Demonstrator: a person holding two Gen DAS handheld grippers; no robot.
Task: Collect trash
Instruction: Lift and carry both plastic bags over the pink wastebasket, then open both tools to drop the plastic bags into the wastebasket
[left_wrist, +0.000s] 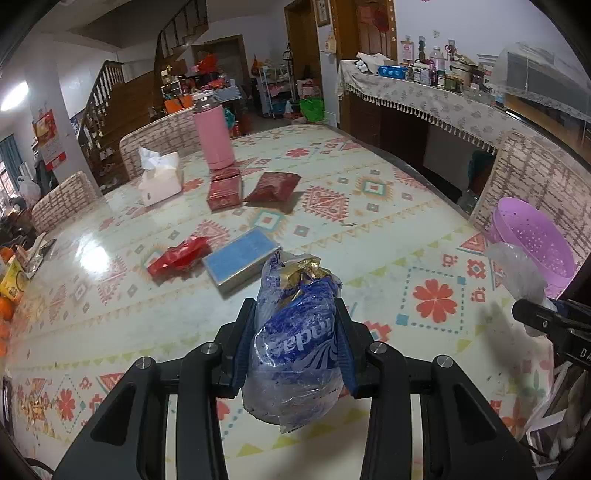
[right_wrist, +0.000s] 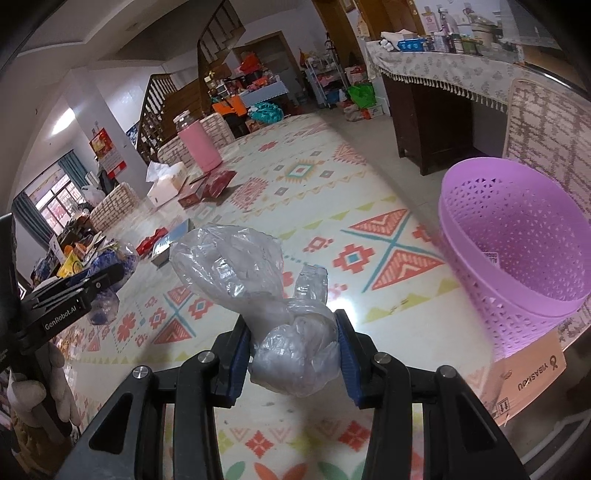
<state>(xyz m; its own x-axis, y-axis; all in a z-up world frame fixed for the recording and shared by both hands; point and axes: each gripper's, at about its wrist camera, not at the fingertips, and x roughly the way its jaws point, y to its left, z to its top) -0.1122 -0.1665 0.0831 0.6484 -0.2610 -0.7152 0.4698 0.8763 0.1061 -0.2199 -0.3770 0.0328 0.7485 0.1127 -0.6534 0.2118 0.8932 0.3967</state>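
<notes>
The purple basket (right_wrist: 517, 251) stands at the table (right_wrist: 314, 192) edge, so a nudge could tip it off. The left gripper (left_wrist: 295, 354) pinches a blue plastic wrapper (left_wrist: 295, 332); the right gripper (right_wrist: 295, 350) pinches a clear plastic bag (right_wrist: 258, 280) (both light, slippery). Either might slip out, or cling to the pads on release near the basket.

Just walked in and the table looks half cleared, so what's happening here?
A person is collecting trash with a gripper in each hand. The left gripper is shut on a crumpled blue plastic bag, the right gripper on a clear plastic bag. Both are held above the table, near the purple basket. A red wrapper and red packets remain.
</notes>
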